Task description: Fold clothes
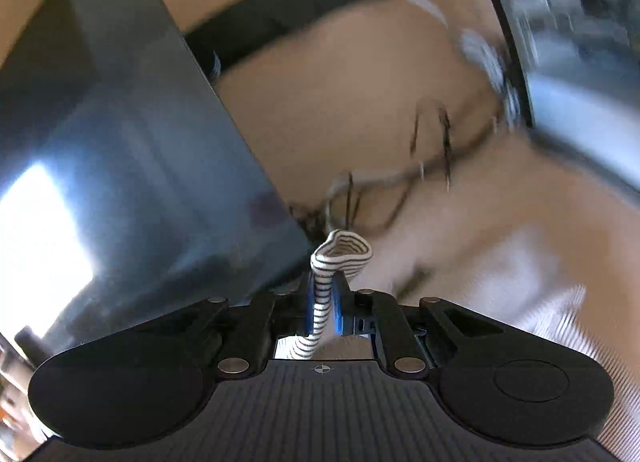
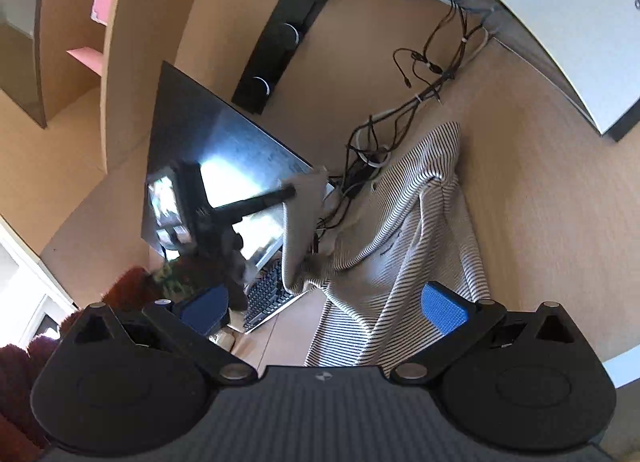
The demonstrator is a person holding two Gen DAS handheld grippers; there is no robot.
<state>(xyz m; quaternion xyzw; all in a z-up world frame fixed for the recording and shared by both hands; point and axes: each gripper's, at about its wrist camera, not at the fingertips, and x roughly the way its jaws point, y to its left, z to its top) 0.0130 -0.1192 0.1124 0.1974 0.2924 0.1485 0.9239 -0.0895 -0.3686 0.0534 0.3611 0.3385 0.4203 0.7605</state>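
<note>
Currently, left gripper [image 1: 323, 302]: jaws clenched on striped garment [image 2: 404, 229]. Right gripper [image 2: 326, 306]: jaws released, empty. Garment draped over desk [image 2: 540, 201].

My tongs [image 2: 324, 308] are black, ribbed on the body, with round silver screws, blue pads [image 2: 445, 309] and a small crosshair mark.

You're at an office desk. A monitor [image 2: 224, 149] fills the frame's centre left, a keyboard [image 2: 266, 296] sits below it, and cables [image 2: 420, 97] trail toward the upper right.
</note>
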